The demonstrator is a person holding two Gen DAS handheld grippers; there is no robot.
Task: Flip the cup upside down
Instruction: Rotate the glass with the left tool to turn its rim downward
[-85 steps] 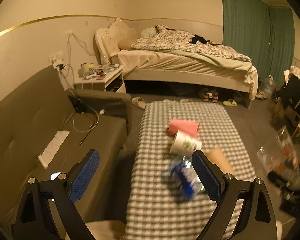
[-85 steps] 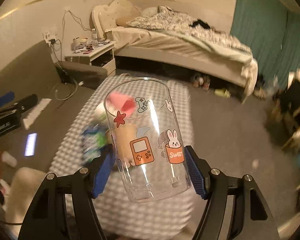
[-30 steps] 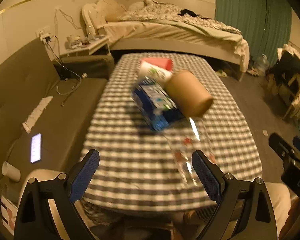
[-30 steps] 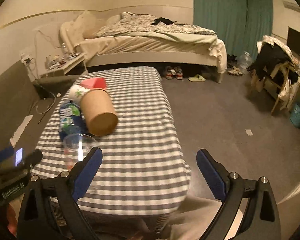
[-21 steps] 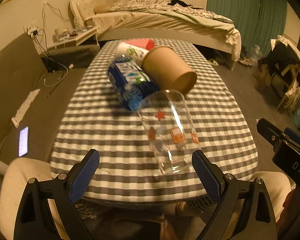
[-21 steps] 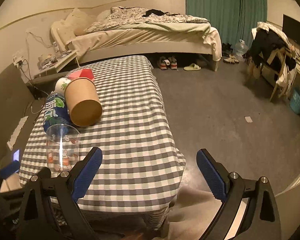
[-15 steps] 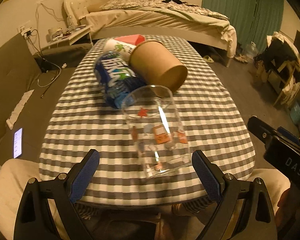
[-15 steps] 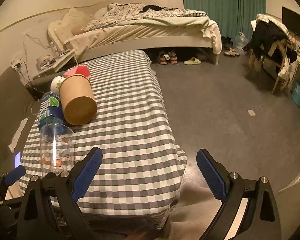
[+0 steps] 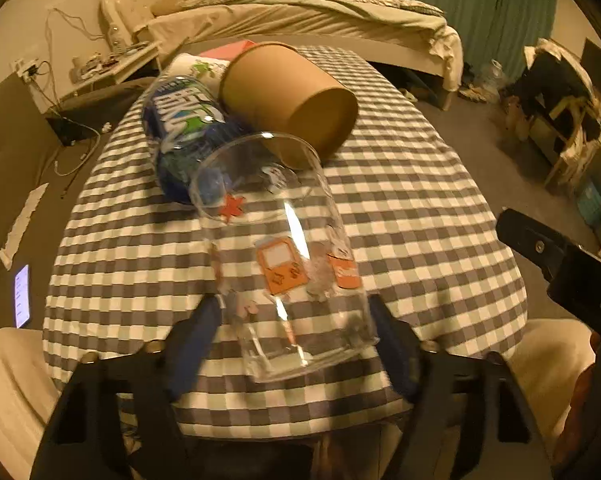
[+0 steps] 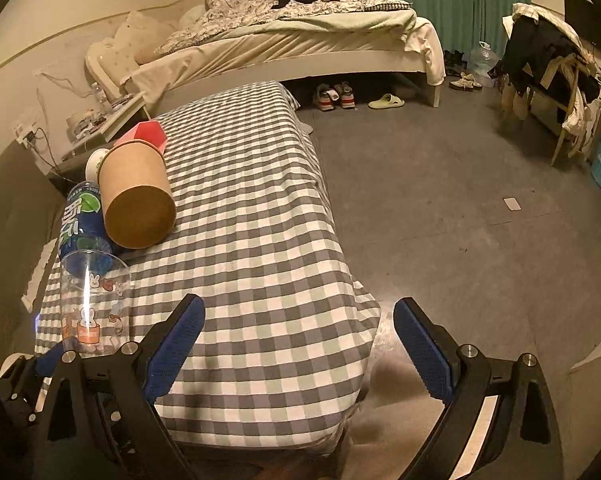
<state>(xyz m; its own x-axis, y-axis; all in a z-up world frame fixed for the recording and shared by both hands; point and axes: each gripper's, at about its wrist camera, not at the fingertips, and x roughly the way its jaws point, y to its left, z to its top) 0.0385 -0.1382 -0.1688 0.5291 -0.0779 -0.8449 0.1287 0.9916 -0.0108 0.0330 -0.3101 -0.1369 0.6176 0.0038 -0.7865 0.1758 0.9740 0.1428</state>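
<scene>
Left gripper [image 9: 296,328] around upright glass cup [image 9: 284,256], mouth up

My two grippers, one narrowed, one spread.
My left gripper [image 9: 294,320] has its blue pads drawn in close; my right gripper [image 10: 298,344] hangs with its fingers wide apart, gripping nothing.

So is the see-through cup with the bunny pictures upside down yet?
Not yet. The clear glass cup with cartoon stickers stands mouth up on the checked tablecloth. The left gripper has its fingers around the base, apparently gripping. The right gripper is open and empty. Lifting and flipping remain.
</scene>
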